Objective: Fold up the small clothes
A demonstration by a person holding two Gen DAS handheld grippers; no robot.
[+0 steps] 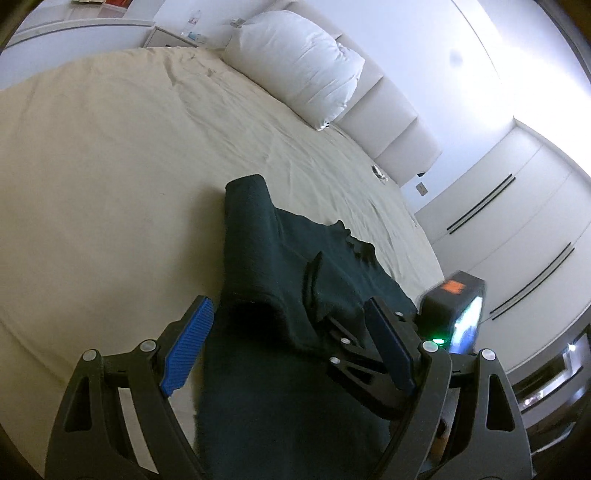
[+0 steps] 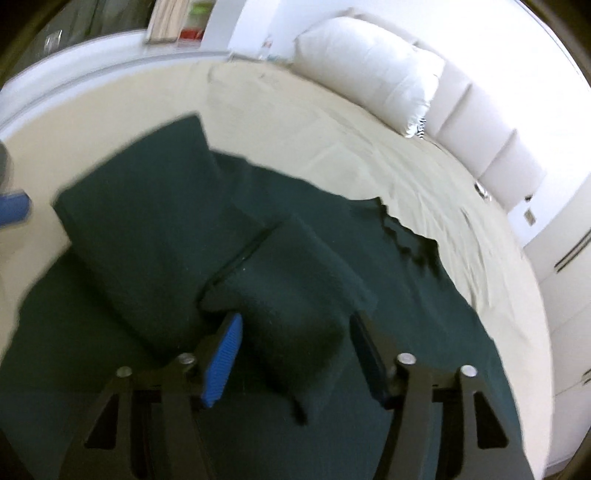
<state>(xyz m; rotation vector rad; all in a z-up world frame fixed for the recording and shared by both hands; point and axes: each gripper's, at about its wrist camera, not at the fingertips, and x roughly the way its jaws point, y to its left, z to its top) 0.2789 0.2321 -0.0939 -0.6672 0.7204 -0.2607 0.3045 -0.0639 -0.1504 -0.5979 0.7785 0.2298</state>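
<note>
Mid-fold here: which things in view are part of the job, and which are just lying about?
Part of the job:
- dark green garment, sleeves folded in
- left hand-held gripper, open over it
- right hand-held gripper, jaws either side of a folded sleeve
- bed sheet, the work surface

Lying about:
- white pillow
- headboard
- wardrobe doors
- water bottle on the bedside table

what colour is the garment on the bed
Dark green garment, seen best in the right wrist view.
</note>
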